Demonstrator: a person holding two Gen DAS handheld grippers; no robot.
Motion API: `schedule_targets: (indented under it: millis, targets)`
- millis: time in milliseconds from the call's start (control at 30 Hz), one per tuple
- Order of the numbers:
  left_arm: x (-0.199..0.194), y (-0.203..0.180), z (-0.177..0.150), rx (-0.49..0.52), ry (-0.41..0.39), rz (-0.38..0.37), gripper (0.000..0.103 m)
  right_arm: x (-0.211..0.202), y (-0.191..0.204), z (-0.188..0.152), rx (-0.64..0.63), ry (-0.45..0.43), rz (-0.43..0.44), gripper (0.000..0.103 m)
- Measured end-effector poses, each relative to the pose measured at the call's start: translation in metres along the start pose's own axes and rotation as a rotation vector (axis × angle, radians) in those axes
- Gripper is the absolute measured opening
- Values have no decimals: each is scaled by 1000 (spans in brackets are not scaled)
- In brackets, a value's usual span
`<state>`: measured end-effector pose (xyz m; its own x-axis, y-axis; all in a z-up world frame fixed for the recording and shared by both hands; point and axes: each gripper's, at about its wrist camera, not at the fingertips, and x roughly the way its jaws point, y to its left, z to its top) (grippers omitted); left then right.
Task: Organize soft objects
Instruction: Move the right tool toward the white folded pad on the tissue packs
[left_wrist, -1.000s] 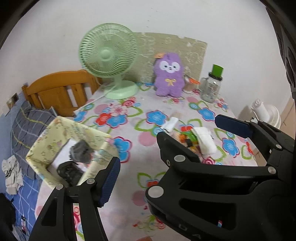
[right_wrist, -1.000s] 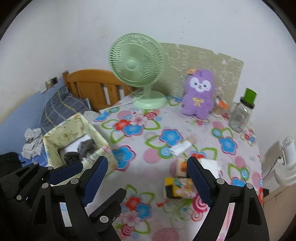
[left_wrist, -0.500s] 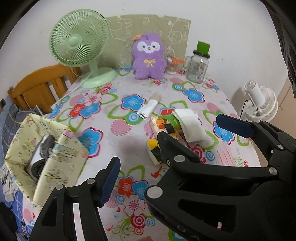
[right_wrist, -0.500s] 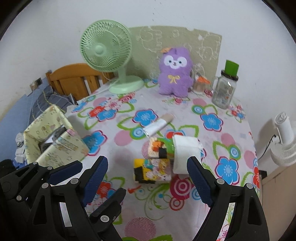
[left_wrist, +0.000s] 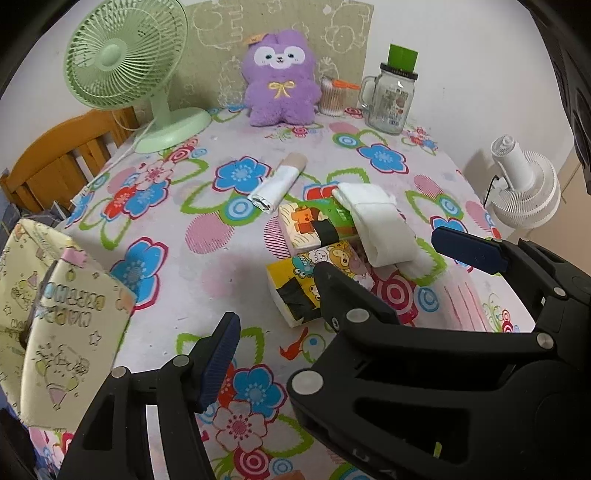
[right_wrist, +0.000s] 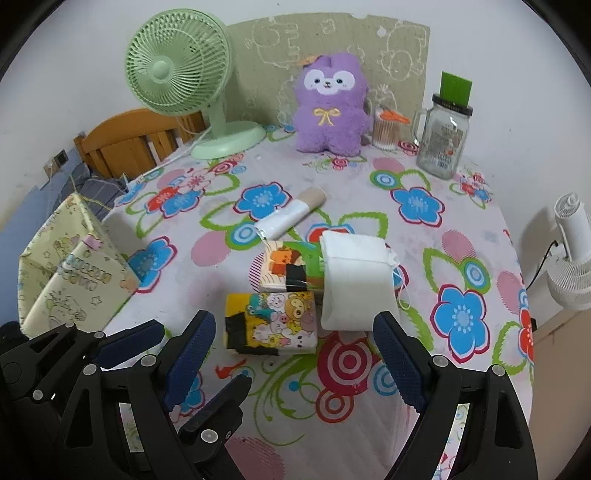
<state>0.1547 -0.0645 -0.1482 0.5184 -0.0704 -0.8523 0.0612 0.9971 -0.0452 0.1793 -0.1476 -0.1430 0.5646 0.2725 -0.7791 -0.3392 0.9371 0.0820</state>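
Observation:
On the flowered table lie two cartoon-print tissue packs, a yellow one near me and a white one behind it. A folded white cloth rests against them on the right, and a small white roll lies farther back. A purple plush sits at the back. A pale yellow fabric bin stands at the table's left edge. My right gripper is open, just short of the yellow pack. My left gripper is open and empty; it also shows low left in the right wrist view.
A green desk fan, a glass mug jar with green lid and a small cup of sticks line the back by the wall. A wooden chair stands left. A white fan stands off the right edge.
Both grippers have swung right, away from the fabric bin, and come closer to the tissue packs and white cloth. Both stay open and empty.

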Motion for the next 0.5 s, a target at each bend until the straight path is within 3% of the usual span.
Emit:
schedule_targets:
  millis: [500]
  targets:
    - [38,3,7,-1,69,-13,69,41,-14,0,28,64,-6,90]
